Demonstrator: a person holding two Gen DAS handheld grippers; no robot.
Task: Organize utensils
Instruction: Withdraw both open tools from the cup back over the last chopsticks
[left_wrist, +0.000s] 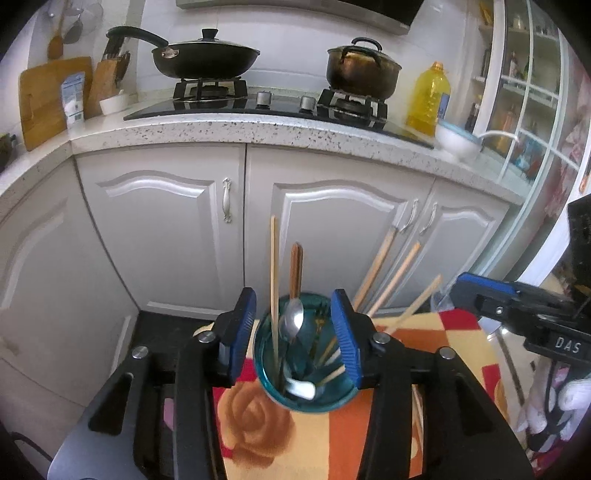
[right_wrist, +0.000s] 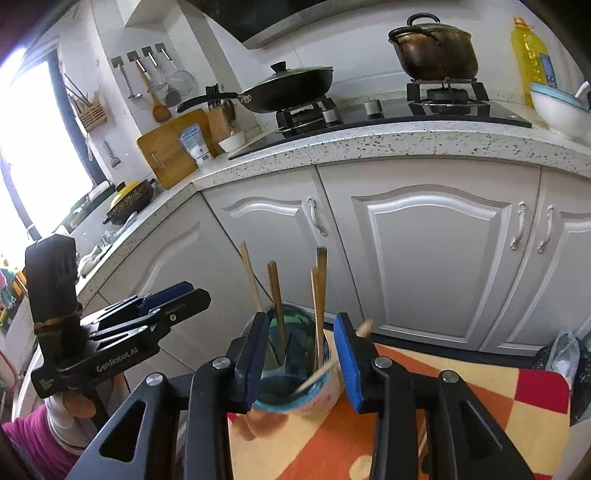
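Note:
A teal cup (left_wrist: 304, 397) stands on a table with an orange, red and yellow cloth (left_wrist: 332, 443). It holds several wooden chopsticks (left_wrist: 274, 280), a metal spoon (left_wrist: 291, 319), a fork and a white ceramic spoon (left_wrist: 303, 388). My left gripper (left_wrist: 293, 338) is open, its blue pads on either side of the cup, not pressing it. The right gripper shows at the right edge (left_wrist: 480, 291). In the right wrist view my right gripper (right_wrist: 301, 358) is open, its pads flanking the same cup (right_wrist: 295, 387) with chopsticks (right_wrist: 319, 295). The left gripper (right_wrist: 173, 295) shows at the left.
White cabinet doors (left_wrist: 166, 229) stand close behind the table under a speckled counter (left_wrist: 258, 129). On the counter are a stove with a black pan (left_wrist: 205, 59) and a pot (left_wrist: 362, 68), an oil bottle (left_wrist: 430, 98) and a white bowl (left_wrist: 456, 138).

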